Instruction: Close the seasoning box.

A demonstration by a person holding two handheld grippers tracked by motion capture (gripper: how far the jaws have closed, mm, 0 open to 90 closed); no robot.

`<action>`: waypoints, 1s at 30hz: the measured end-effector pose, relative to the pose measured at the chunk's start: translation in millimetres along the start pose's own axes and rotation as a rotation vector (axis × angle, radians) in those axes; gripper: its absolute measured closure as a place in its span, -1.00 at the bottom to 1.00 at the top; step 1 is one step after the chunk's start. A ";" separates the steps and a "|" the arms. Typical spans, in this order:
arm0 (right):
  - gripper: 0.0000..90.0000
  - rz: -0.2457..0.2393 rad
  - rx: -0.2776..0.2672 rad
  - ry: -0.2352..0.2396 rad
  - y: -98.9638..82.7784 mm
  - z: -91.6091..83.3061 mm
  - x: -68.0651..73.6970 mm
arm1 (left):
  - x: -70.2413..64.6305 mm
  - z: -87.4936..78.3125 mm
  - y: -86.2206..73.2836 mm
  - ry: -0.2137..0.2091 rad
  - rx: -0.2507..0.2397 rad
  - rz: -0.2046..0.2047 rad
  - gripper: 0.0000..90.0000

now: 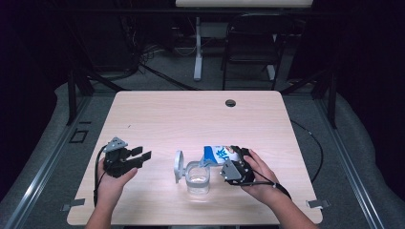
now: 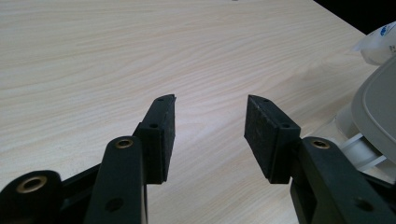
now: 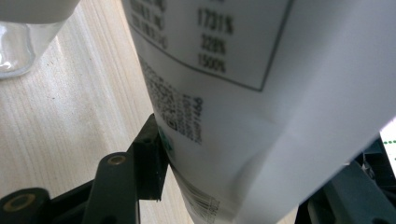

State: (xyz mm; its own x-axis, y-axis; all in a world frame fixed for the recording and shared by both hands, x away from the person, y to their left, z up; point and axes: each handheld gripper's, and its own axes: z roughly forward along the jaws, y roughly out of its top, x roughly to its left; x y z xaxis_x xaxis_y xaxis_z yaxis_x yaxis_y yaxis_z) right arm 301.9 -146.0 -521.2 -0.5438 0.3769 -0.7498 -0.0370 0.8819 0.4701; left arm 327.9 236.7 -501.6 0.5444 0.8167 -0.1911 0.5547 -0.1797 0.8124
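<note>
Carton: your right gripper [image 1: 235,161] had the white-and-blue carton [image 1: 216,154] clamped between its jaws, tipped over on its side above the table, well right of centre in the high view.
Carton mouth: it pointed toward the glass jar [image 1: 197,178] and sat over the jar's rim; whether anything was pouring, you couldn't tell from these frames.
Right gripper grip: in the right gripper view the left pad pressed on the carton's printed white side [image 3: 243,93], with a nutrition table and fine print facing the camera; the right jaw was mostly hidden behind the carton.
Jar: clear glass, standing upright on the table [image 1: 157,119] just left of your right hand, with its grey lid [image 1: 179,165] swung open to the left.
Left gripper: your left gripper [image 1: 142,155] was off to the left, well apart from the jar, jaws spread wide with nothing between them.
Left gripper view: both black pads [image 2: 164,135] were over bare wood [image 2: 140,51]; the grey lid [image 2: 378,112] showed at the right edge, the carton tip [image 2: 380,44] beyond it.
</note>
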 end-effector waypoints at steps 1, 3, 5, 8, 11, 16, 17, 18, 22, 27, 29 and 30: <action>0.00 -0.017 0.017 -0.002 0.5 -0.8 -0.7 | -0.1 -0.3 0.1 -0.002 0.003 -0.003 0.19; 0.00 -0.025 0.024 -0.008 0.6 -1.4 -0.7 | -0.1 -0.2 0.0 -0.002 0.003 -0.003 0.19; 0.00 -0.021 0.006 -0.011 -0.6 -0.2 1.2 | 0.1 -0.2 -0.1 0.001 -0.001 -0.003 0.19; 0.02 -0.038 -0.009 -0.013 -3.2 0.6 3.8 | 0.8 -1.2 0.3 -0.001 0.010 -0.002 0.19; 0.02 -0.073 0.016 -0.015 -4.1 -0.2 5.2 | 0.9 -0.3 -0.3 0.003 0.000 -0.007 0.19; 0.02 -0.113 0.017 -0.015 -5.9 1.3 11.0 | 1.1 0.1 -0.5 0.002 0.012 -0.007 0.19; 0.02 -0.112 0.006 -0.020 -6.9 2.9 12.6 | 1.0 0.3 -0.6 0.002 0.013 -0.005 0.19; 0.02 -0.120 0.009 -0.022 -7.2 3.2 12.6 | 0.5 1.1 -1.0 0.009 0.005 -0.007 0.19; 0.02 -0.136 0.021 -0.031 -7.6 3.0 12.6 | 1.0 0.8 -1.0 0.005 0.005 -0.008 0.19; 0.02 -0.142 0.023 -0.040 -8.1 3.8 12.0 | 0.9 1.3 -1.3 0.005 0.006 -0.008 0.19; 0.02 -0.138 0.018 -0.041 -8.3 4.4 12.0 | 1.5 1.4 -1.4 0.003 0.006 -0.006 0.19; 0.02 -0.143 0.022 -0.042 -8.2 4.2 11.6 | 1.5 1.7 -1.6 0.006 0.002 -0.007 0.19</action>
State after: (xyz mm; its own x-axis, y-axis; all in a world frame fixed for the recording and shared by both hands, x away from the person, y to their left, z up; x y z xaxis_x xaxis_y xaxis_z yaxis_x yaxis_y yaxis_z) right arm 299.4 -147.7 -535.7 -0.4984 0.2583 -0.8276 -0.0930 0.9331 0.3472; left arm 328.9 237.3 -504.1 0.5367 0.8212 -0.1939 0.5598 -0.1746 0.8100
